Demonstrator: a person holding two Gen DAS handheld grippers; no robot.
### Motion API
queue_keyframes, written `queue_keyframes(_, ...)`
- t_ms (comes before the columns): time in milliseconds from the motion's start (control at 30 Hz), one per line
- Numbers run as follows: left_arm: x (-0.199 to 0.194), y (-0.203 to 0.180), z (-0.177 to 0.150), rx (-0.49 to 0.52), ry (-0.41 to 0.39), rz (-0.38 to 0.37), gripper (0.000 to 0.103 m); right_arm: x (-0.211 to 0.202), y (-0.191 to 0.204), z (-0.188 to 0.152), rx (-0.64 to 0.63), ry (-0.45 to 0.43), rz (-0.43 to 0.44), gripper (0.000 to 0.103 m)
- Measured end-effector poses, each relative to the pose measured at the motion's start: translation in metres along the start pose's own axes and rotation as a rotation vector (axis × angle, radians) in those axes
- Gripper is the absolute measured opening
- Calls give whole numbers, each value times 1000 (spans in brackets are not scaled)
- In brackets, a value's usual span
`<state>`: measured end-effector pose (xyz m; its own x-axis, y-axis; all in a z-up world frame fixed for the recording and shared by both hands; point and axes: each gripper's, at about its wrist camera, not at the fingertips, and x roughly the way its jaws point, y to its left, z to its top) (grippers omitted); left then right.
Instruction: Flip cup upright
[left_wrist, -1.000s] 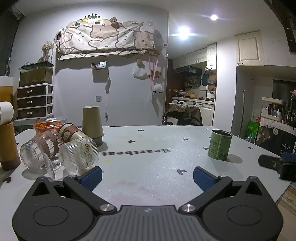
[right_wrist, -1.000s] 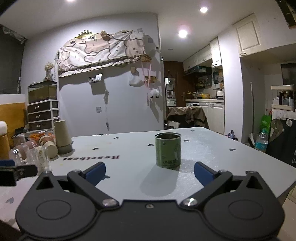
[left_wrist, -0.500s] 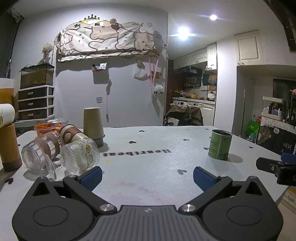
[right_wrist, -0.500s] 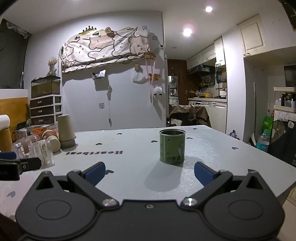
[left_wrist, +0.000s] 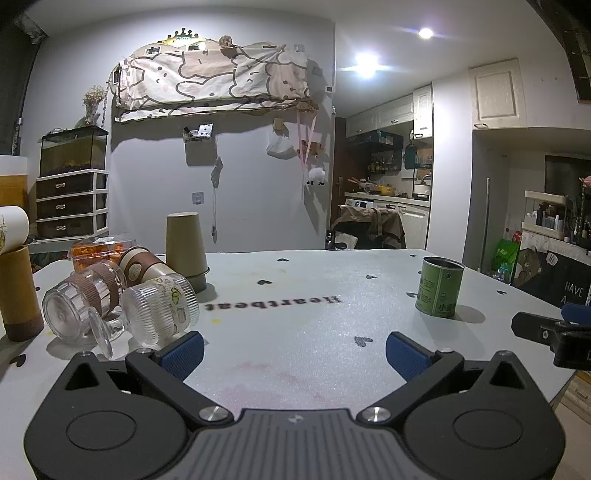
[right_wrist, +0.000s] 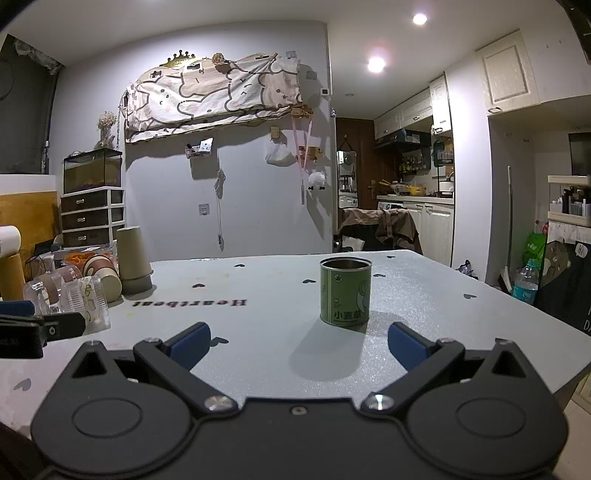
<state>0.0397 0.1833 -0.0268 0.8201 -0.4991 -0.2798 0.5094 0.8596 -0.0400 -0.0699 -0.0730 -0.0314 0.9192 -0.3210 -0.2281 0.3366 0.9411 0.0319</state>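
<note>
Two sets of fingers: both spread wide and holding nothing, hovering low over the tabletop (left_wrist: 295, 295).
Left gripper (left_wrist: 294, 349): blue pads apart, aimed across the bare middle of the tabletop; the cluster of cups sits just past its left pad.
Right gripper (right_wrist: 298, 341): released too, lined up with the green tin cup (right_wrist: 345, 292), which stands slightly ahead of the gap between its pads and a little right of centre.
Green tin cup, state: standing upright with the open mouth up, alone on the right side of the tabletop, so by the look of it this one already needs no flipping.
Left-side cluster: a ribbed clear cup (left_wrist: 160, 310), a brown-sleeved glass cup (left_wrist: 83, 302) and a brown paper coffee cup (left_wrist: 142, 264) all lie on their sides, touching each other; a tan paper cup (left_wrist: 184, 249) stands mouth down just behind them.
Likely reason for the layout: toppled cups are grouped as waiting stock, with the centre kept free as working room.
Likely next target: my guess is the ribbed clear cup, nearest the left pad.
</note>
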Motion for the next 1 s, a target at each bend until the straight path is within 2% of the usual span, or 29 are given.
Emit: queue_keyframes(1000, 1, -1, -1, 0, 3, 2, 103, 1, 1, 0, -1, 8, 0, 103)
